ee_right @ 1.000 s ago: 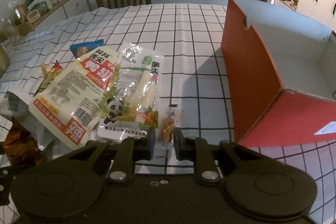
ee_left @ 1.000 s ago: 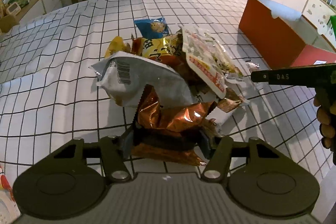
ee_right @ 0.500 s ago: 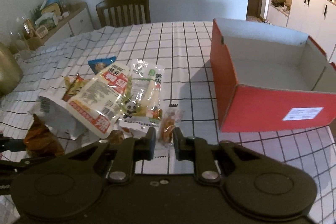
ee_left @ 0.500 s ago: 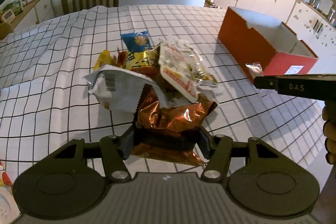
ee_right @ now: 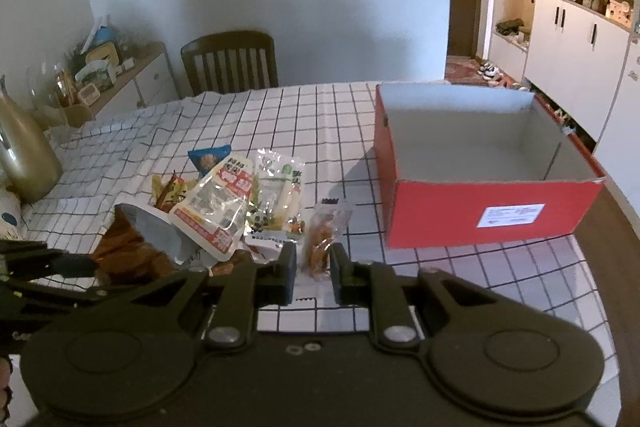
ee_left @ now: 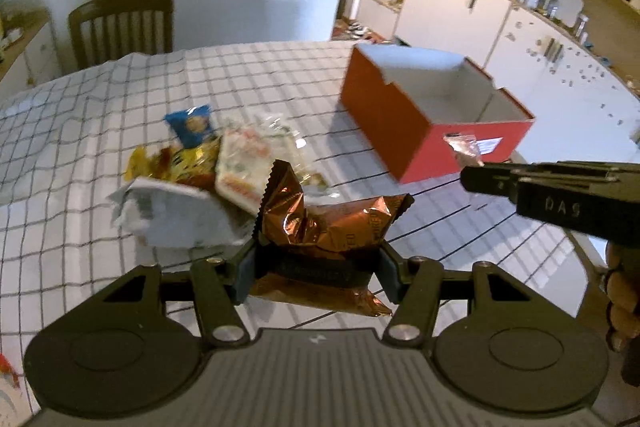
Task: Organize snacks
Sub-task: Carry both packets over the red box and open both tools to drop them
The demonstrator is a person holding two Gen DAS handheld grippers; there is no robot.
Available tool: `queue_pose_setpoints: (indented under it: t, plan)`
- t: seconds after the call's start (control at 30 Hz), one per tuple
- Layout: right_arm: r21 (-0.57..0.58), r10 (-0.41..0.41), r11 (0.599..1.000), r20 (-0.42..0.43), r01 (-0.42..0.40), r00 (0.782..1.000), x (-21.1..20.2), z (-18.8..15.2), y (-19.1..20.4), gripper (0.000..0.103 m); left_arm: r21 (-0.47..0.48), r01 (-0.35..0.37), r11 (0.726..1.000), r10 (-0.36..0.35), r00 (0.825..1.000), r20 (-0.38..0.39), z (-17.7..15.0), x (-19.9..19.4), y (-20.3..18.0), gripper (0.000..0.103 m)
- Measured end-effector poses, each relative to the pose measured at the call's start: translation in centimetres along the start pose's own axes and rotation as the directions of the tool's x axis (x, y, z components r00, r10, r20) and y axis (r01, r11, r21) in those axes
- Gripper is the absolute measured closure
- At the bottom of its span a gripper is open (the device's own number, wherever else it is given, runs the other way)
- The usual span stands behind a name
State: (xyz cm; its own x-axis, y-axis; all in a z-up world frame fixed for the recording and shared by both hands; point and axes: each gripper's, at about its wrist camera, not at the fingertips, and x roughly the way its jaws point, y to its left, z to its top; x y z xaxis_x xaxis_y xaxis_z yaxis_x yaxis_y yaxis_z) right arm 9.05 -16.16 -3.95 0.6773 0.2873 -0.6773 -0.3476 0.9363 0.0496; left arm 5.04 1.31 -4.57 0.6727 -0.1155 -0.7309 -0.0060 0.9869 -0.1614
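Observation:
My left gripper point(ee_left: 318, 259) is shut on a crinkled copper-brown foil snack bag point(ee_left: 332, 223) and holds it above the table. My right gripper point(ee_right: 313, 265) is shut on a small clear packet of orange-brown snack point(ee_right: 325, 237); the packet also shows in the left wrist view point(ee_left: 464, 145) at that gripper's tip. An open red box point(ee_right: 480, 163) with a grey inside stands empty at the right, also in the left wrist view point(ee_left: 424, 115). A pile of snack bags point(ee_right: 224, 199) lies left of the box.
The round table has a white checked cloth point(ee_right: 304, 107). A wooden chair point(ee_right: 230, 63) stands at the far side. A gold bottle point(ee_right: 24, 151) stands at the left edge. White cabinets point(ee_right: 576, 39) line the right wall.
Both grippers have risen and pulled back with their snacks in hold. The pile and the red box now lie lower and farther off in both views.

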Motion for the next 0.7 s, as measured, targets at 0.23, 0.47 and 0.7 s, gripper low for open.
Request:
queue_pose_setpoints:
  t: [0.23,0.47,0.7]
  plan:
    - [-0.011,-0.027,1.0,0.041,0.028,0.999,-2.0,1.3,-1.9,0.087,0.024,0.048,0.999,-0.048,0.999,0.02,3.1,0.4,-2.7,0.043]
    - [-0.021,-0.05,0.998,0.066,0.052,0.997,-2.3,2.9,-5.5,0.087,0.032,0.074,0.997,-0.076,0.996,0.036,7.0,2.3,-6.3,0.043]
    - [-0.042,-0.043,0.998,0.081,0.046,0.996,-1.4,4.8,-10.2,0.087,0.013,0.07,0.997,-0.07,0.997,0.022,10.7,5.8,-10.4,0.043]
